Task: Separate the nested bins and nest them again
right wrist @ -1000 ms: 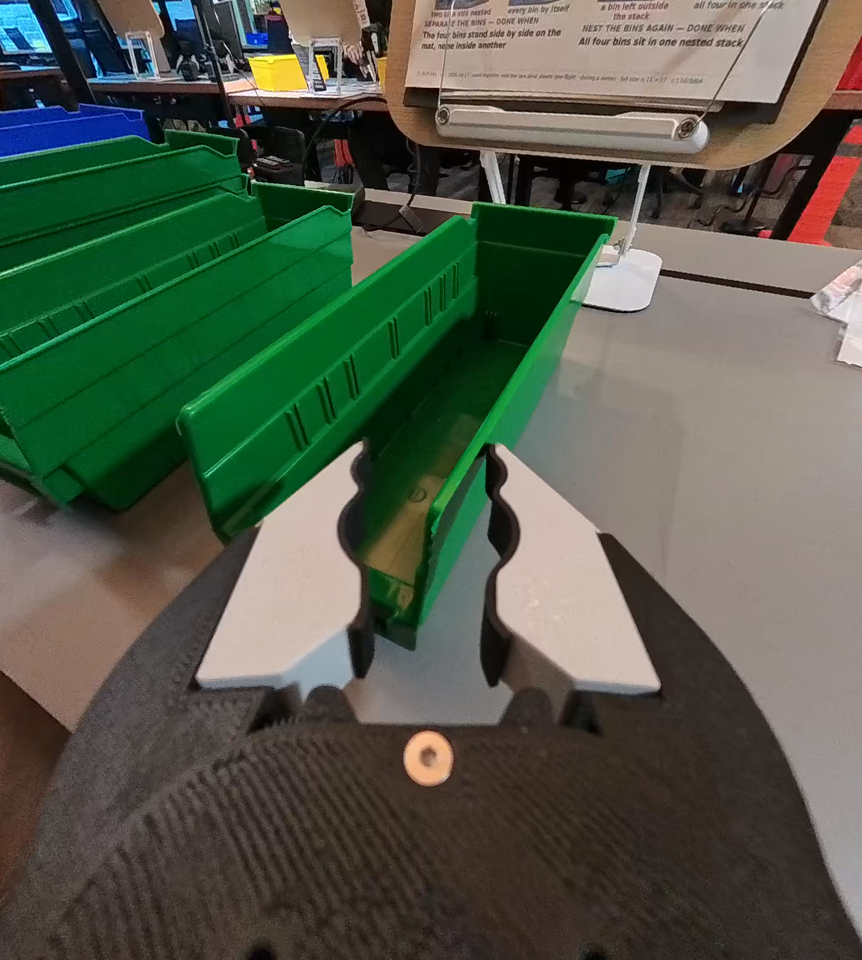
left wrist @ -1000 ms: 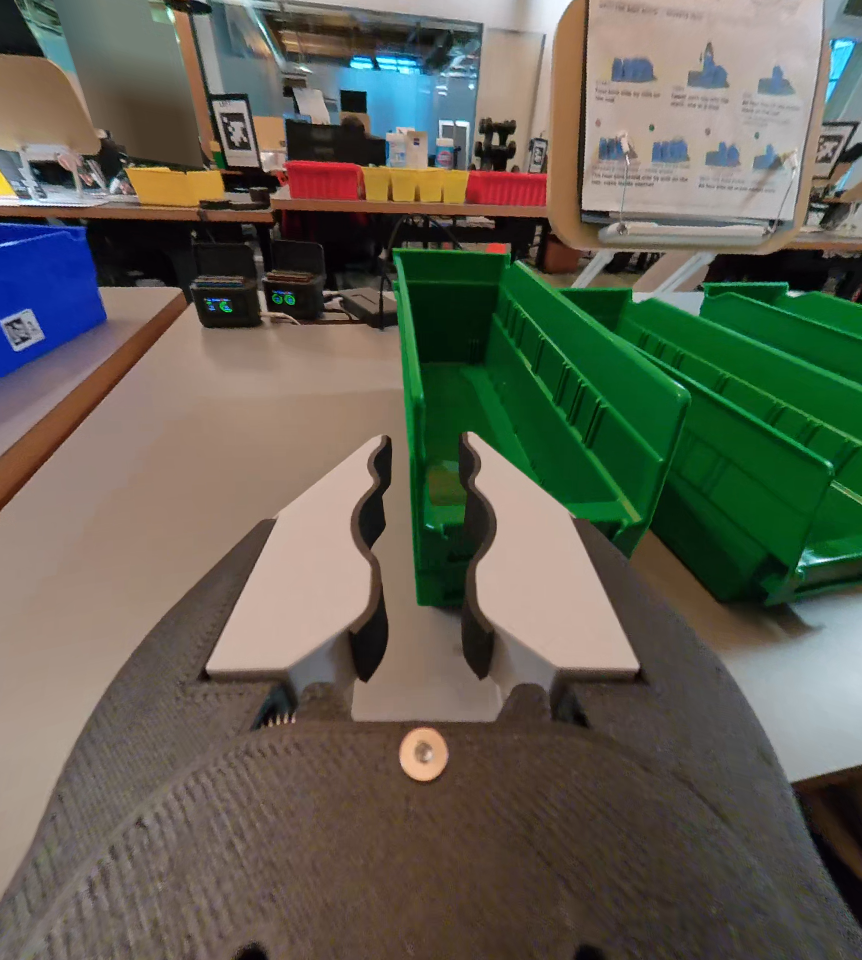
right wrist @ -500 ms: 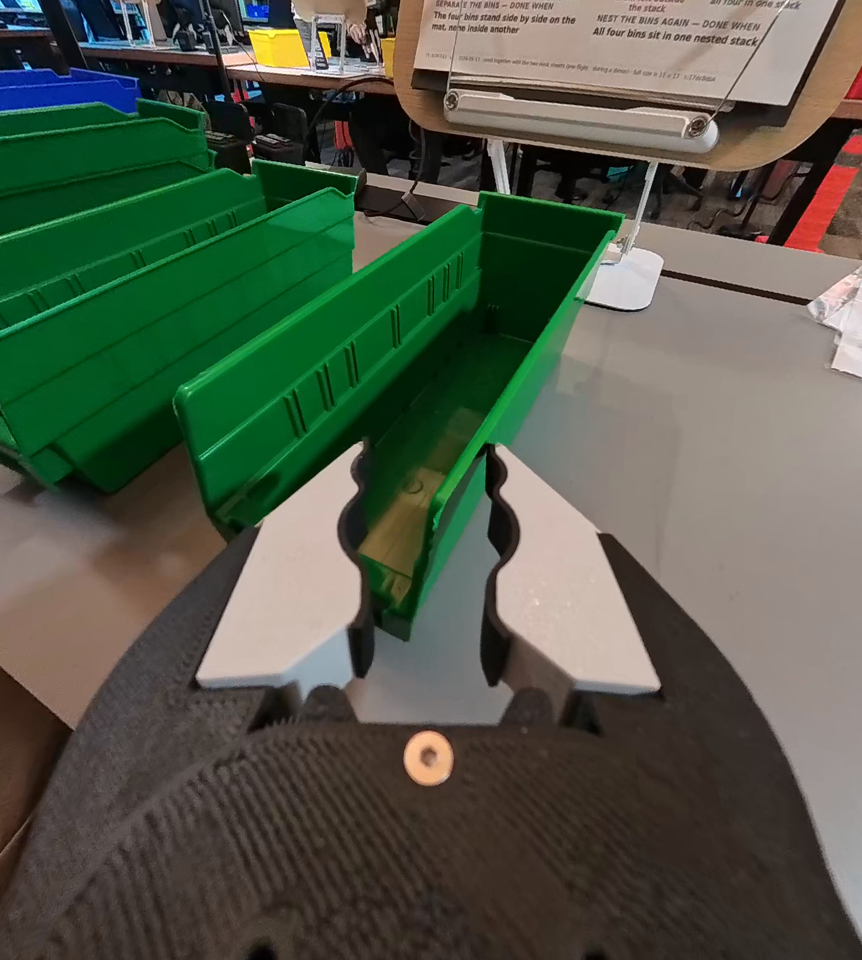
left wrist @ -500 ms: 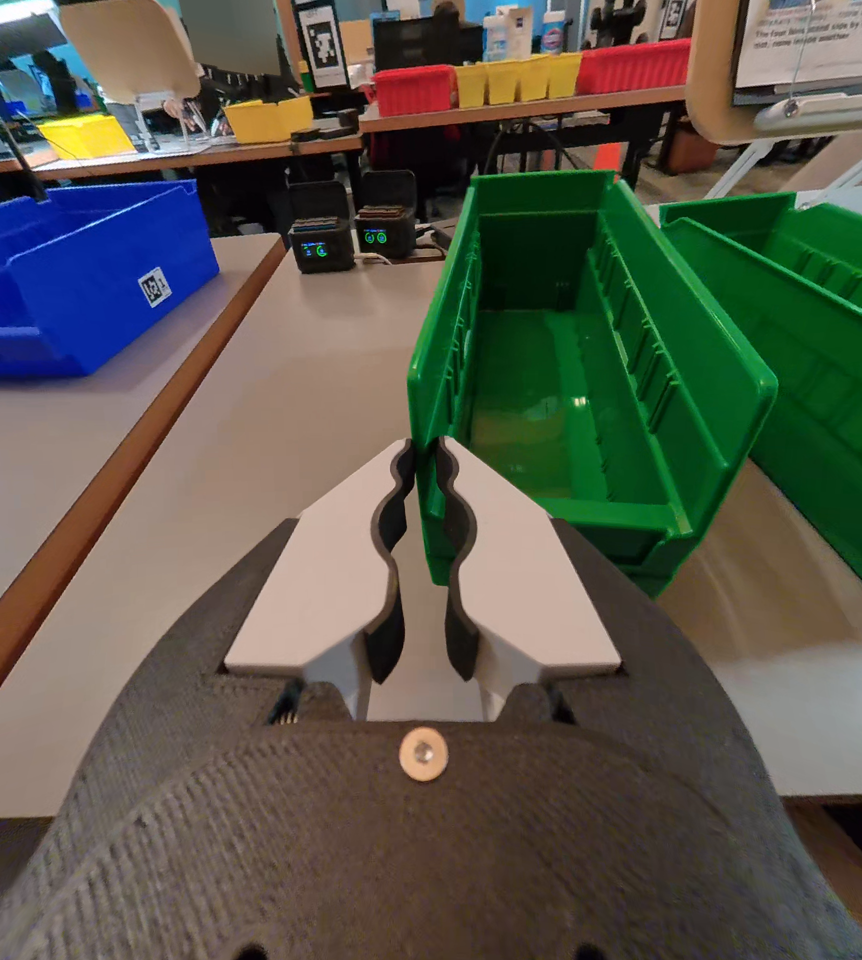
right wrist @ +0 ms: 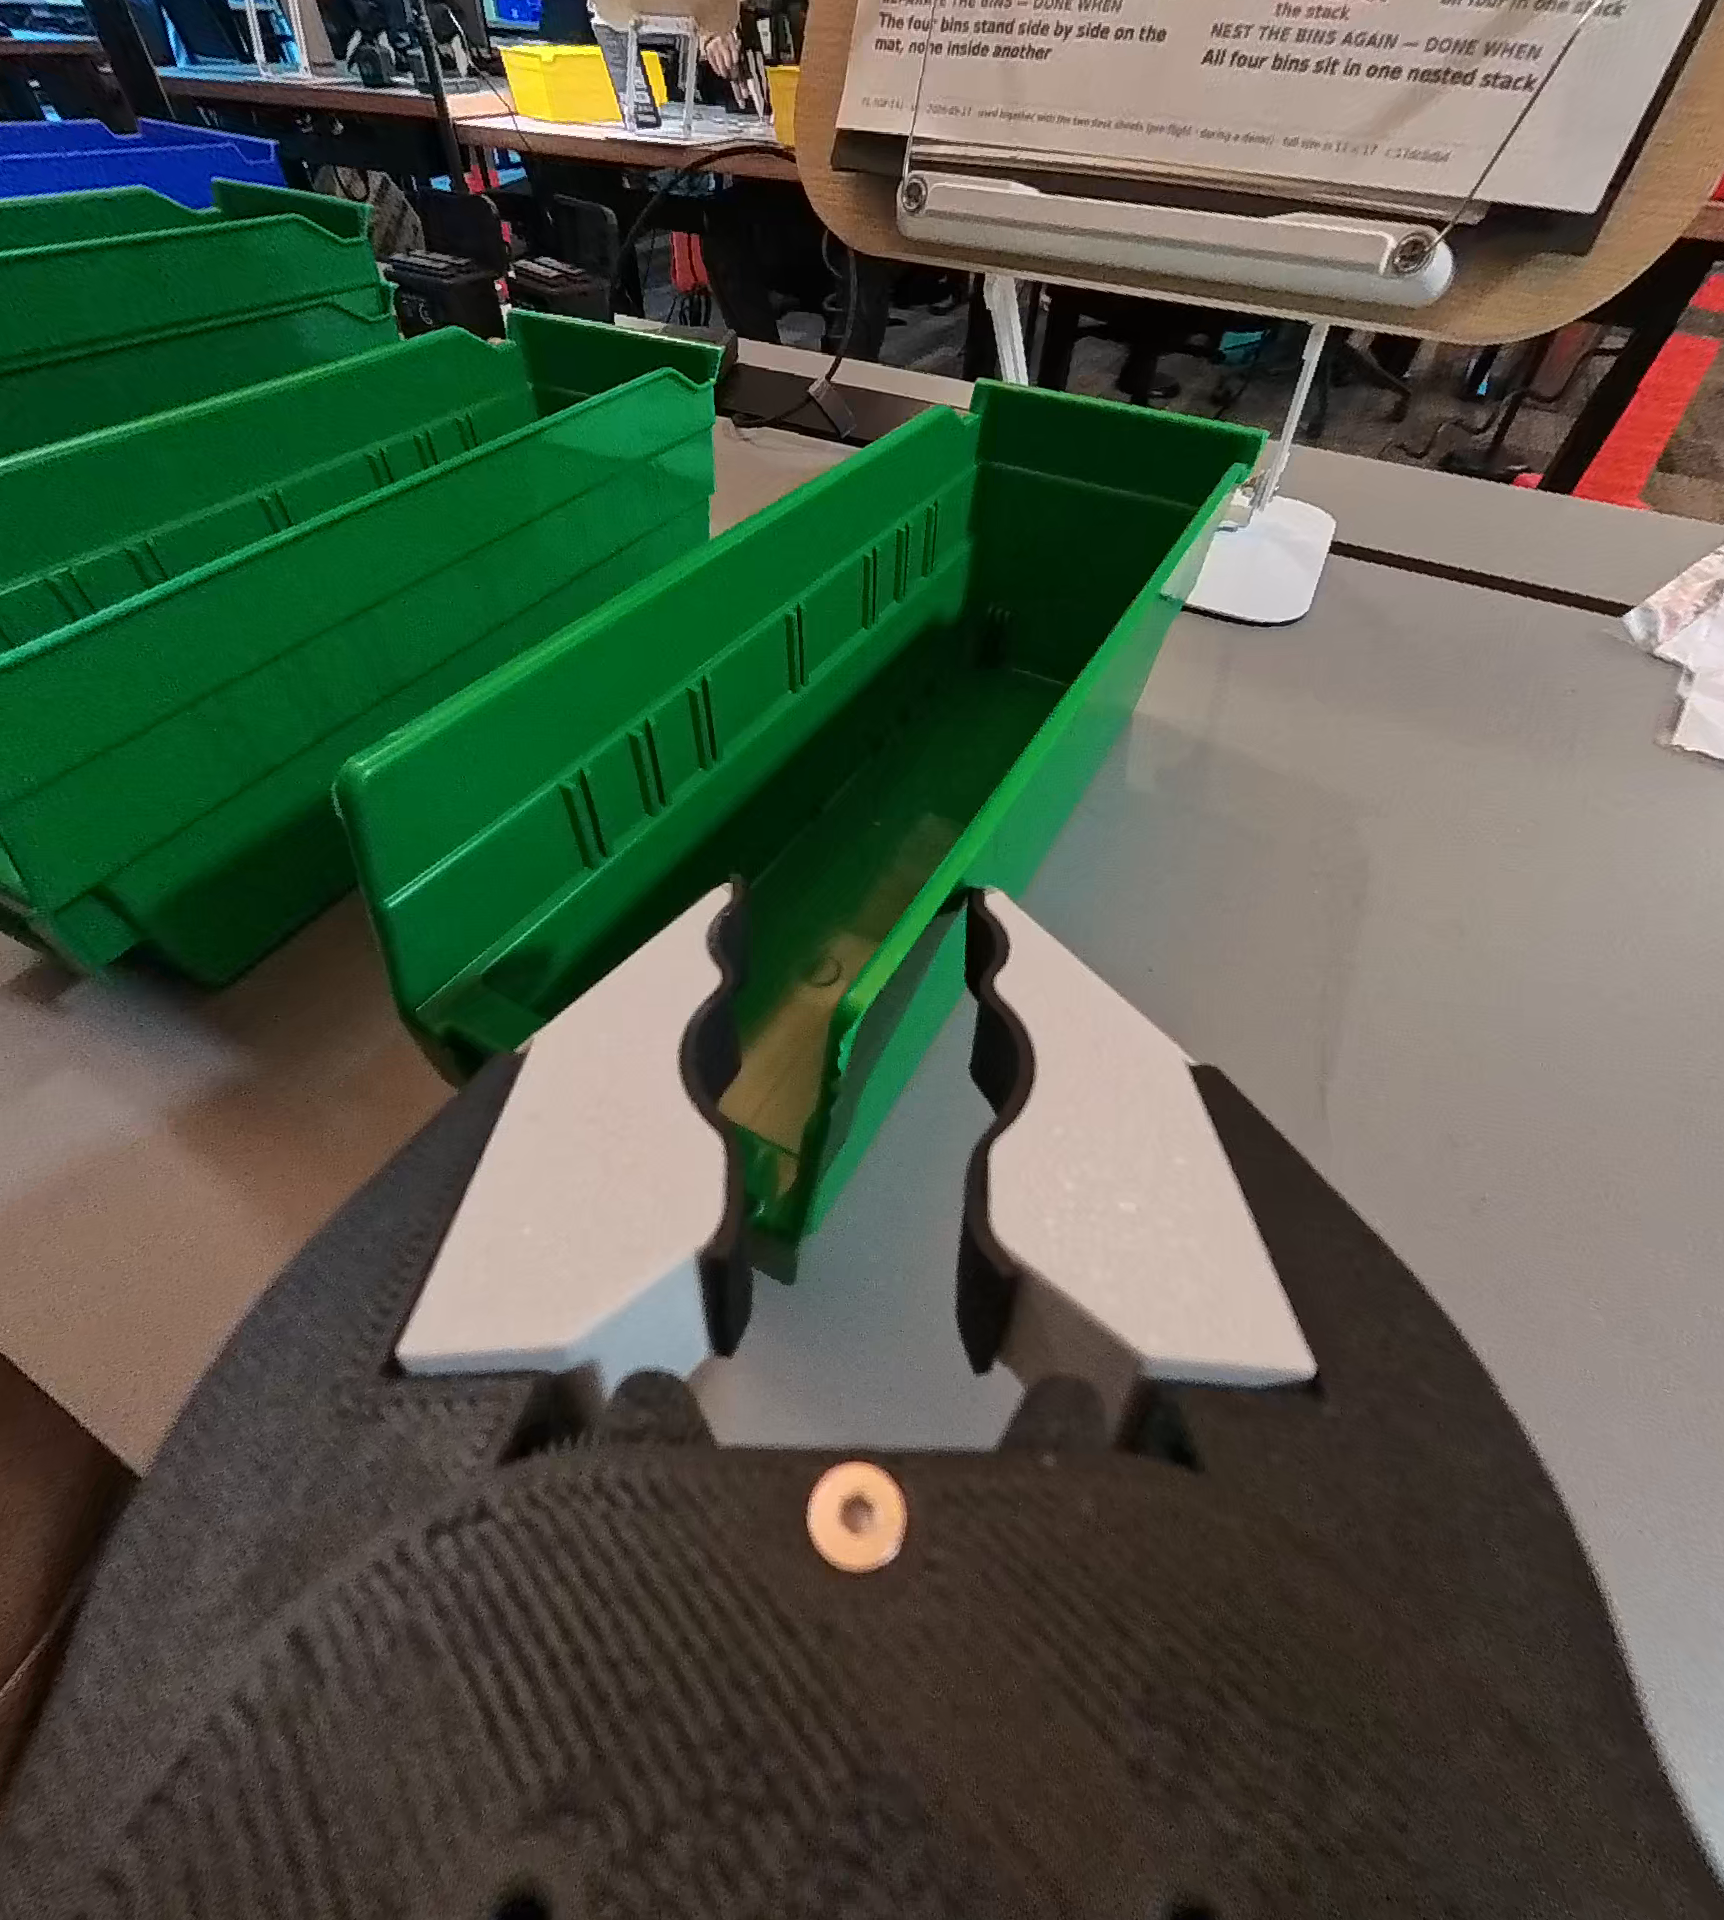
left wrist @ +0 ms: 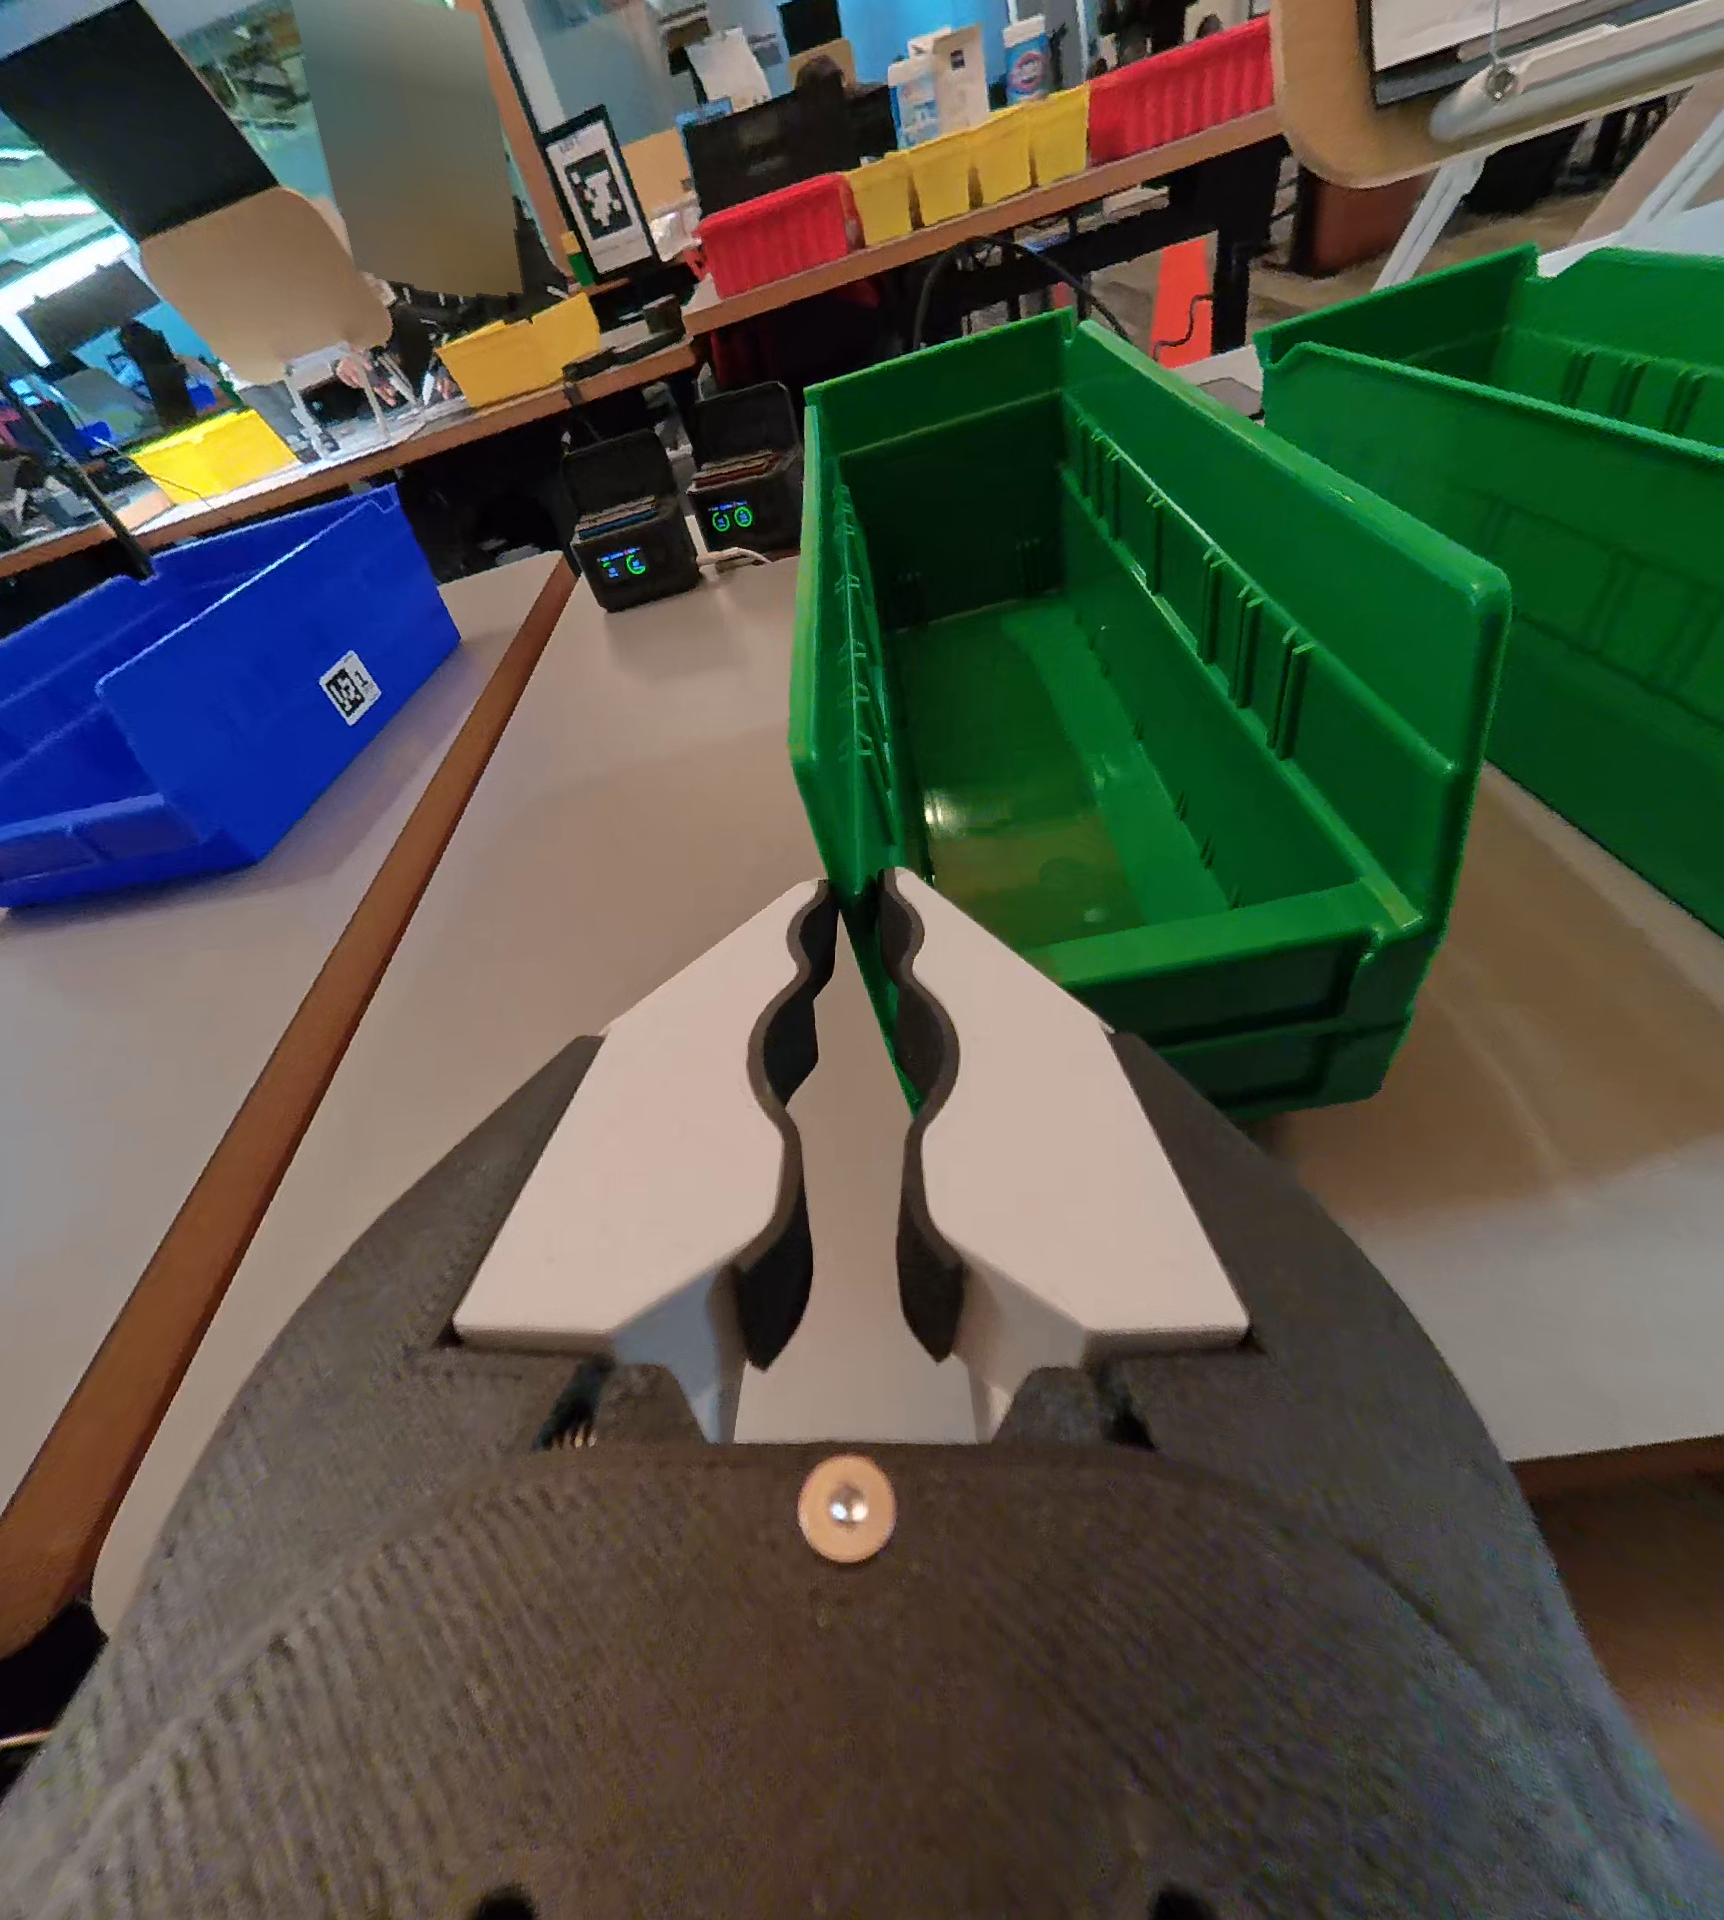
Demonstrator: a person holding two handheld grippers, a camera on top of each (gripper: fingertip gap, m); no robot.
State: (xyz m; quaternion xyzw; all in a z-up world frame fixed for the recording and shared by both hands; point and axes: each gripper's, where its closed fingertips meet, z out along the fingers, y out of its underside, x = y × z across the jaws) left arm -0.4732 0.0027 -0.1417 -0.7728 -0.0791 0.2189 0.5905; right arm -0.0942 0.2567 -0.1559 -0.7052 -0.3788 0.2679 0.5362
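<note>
Fingers of the left gripper (left wrist: 858,914) pinch the near left wall of a green bin (left wrist: 1128,727) at frame centre. Right gripper (right wrist: 847,914) stands spread, fingers either side of the right wall of another green bin (right wrist: 837,707) on the desk (right wrist: 1409,935), without touching it.

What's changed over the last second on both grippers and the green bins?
The left gripper has closed from open onto the left side wall of the leftmost green bin, and that bin now looks tilted up off the table. The right gripper is unchanged: open, straddling the right wall of the rightmost green bin without clamping it. The bins between have stayed put.
</note>
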